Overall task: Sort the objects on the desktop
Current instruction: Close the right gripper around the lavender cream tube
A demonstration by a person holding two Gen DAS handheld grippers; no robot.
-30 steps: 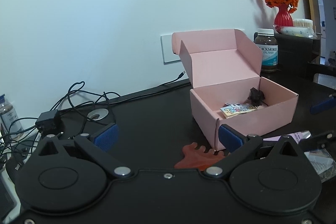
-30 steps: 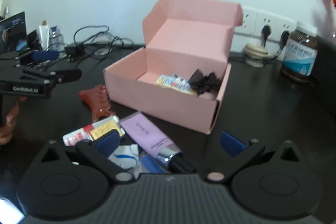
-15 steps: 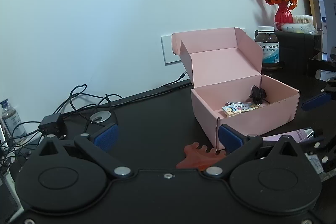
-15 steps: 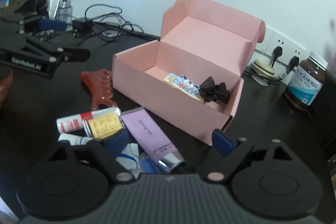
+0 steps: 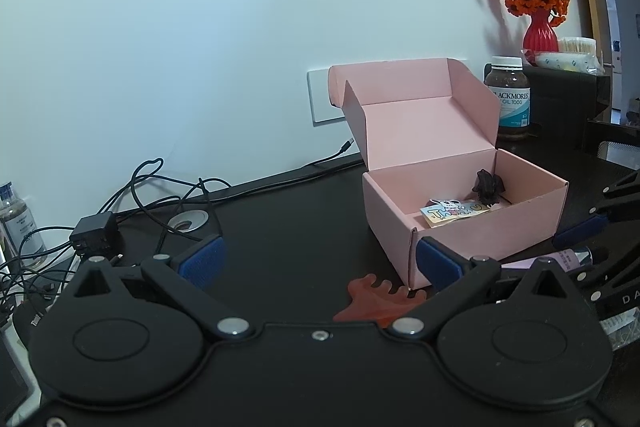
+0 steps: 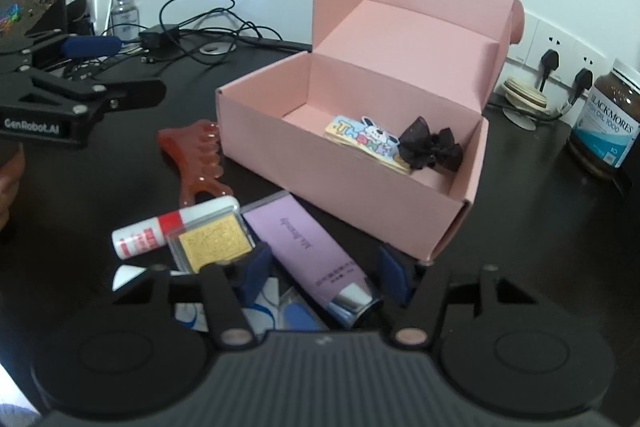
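So compared with a second back, the right gripper [image 6: 324, 277] has dropped in over the clutter and tipped further down, and its jaws have gone from fully wide to about a third. They're closing right now, with the lilac cream tube [image 6: 310, 251] lying between the blue pads, which don't look to be touching it yet.

The tube sits on the desk [image 6: 520, 227] just in front of the pink box [image 6: 360, 183], cap end toward the camera, right beside a gold compact [image 6: 214, 241] and a red-and-white stick [image 6: 160, 231]. The box already has a sticker card [image 6: 360, 139] and a black bow [image 6: 430, 145] in it.

My guess for doing this well: squeeze the firmer part near the silver collar rather than the soft body, keep the left pad from snagging the compact, then lift straight up before swinging over the box wall.

Pose-wise, the right one is angled steeply down at the pile. The left gripper [image 5: 320, 263] hovers nearly level, spread wide with nothing in it, above the red comb [image 5: 376, 301].
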